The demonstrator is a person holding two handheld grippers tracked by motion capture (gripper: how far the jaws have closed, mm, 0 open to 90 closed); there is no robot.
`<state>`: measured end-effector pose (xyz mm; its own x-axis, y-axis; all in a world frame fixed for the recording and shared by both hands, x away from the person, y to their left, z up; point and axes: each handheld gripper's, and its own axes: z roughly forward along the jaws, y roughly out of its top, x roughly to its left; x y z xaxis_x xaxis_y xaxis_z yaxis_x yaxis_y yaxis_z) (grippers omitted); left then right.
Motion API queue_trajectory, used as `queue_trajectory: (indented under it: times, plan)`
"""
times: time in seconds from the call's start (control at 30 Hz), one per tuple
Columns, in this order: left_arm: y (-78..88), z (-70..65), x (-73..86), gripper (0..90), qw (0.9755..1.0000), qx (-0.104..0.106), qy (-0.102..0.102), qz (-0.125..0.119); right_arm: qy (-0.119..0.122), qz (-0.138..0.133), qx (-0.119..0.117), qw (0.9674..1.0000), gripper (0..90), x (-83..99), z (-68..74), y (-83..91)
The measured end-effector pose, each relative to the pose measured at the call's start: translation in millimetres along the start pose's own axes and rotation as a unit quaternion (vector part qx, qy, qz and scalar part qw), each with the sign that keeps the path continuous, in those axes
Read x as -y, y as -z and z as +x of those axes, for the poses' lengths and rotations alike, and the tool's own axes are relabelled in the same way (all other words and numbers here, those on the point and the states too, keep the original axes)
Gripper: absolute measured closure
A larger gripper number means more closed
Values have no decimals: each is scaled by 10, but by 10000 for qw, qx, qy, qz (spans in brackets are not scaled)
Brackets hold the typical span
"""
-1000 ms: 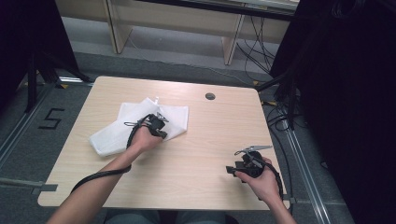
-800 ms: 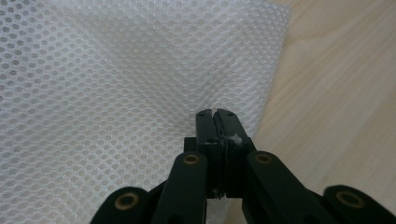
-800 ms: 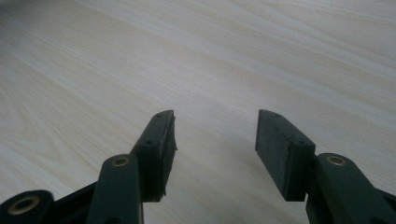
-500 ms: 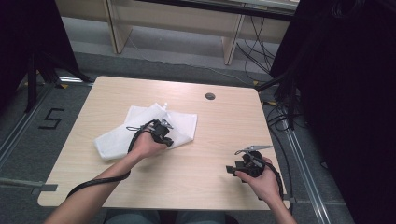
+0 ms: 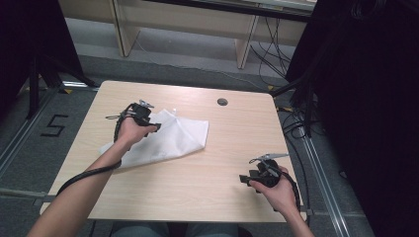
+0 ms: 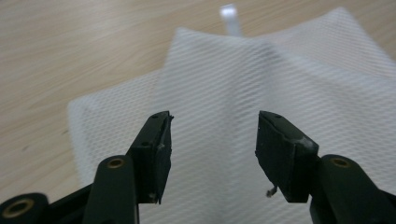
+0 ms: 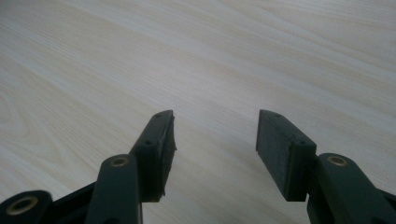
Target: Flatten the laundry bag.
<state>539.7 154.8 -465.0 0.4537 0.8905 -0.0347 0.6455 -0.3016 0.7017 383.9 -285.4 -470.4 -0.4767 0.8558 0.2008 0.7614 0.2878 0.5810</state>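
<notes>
Above mesh cloth [image 5: 168,140], left gripper [image 6: 212,140] agape

1. White mesh cloth [image 6: 280,79] runs off the right and bottom edges in the left gripper view.
2. Its small white tab [image 6: 229,16] is blurred.
3. In the high view, the left forearm covers the cloth's near-left part [image 5: 148,148].
4. Right tongs' [image 7: 215,135] bases are cut at the bottom edge.

Light wooden table [image 5: 197,197] with folded white mesh cloth [image 5: 168,140]
</notes>
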Motion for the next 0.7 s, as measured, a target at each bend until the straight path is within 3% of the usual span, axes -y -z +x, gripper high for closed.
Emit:
queue_trajectory:
  times: [0.07,0.13,0.23,0.3,0.4,0.57,0.67,0.7]
  plan:
    - [-44,121,22,440,9999,-63,146,-33,149,-53,79,9998,478,10,-18,-15]
    - [-68,205,33,437,9997,-126,201,6,-4,-32,33,10000,478,1,-5,-8]
    - [-118,270,53,427,9995,-188,244,-15,122,-104,31,9999,478,13,-25,-24]
    - [-151,311,85,425,9993,-208,292,97,-6,-69,-14,10000,478,9,-5,-17]
    - [-201,332,147,427,9991,-175,339,185,44,110,34,9999,478,-4,3,16]
    - [-242,334,210,492,9991,-107,307,284,61,233,83,9997,478,-7,-2,31]
    - [-247,312,225,567,9989,-139,21,455,74,229,42,9997,478,-8,-1,32]
    - [-258,301,233,587,9989,-134,-48,438,79,100,-2,9999,478,0,-1,16]
